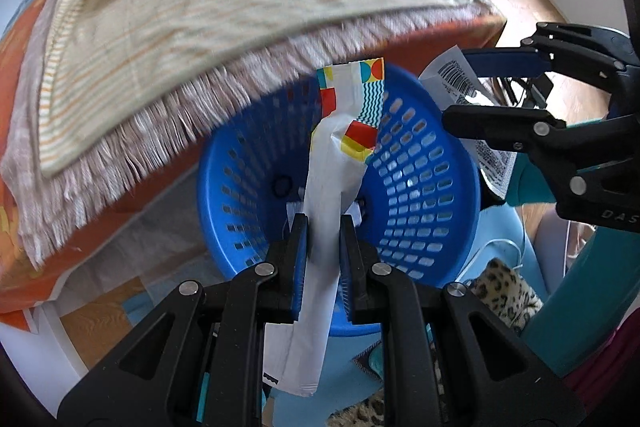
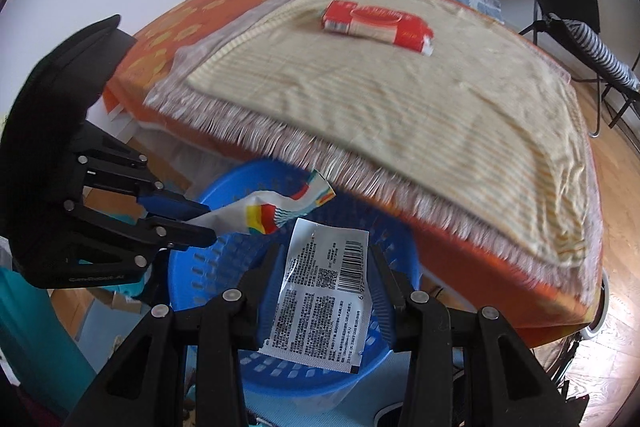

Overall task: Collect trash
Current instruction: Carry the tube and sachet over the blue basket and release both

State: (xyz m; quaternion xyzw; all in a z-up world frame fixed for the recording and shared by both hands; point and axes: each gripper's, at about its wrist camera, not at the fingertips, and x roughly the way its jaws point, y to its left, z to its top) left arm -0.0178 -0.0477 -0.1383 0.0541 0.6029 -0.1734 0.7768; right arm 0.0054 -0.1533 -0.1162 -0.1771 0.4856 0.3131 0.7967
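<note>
My left gripper (image 1: 324,251) pinches a limp colourful wrapper (image 1: 344,131) and my right gripper (image 2: 326,291) clamps a stiffer printed sachet (image 2: 320,291), both light, gripped at their sides, over the blue basket (image 2: 224,355).

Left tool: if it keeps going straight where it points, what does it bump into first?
Probably the inside of the blue basket. The left tool, holding a wrapper, points down into it; depth is hard to judge.
</note>
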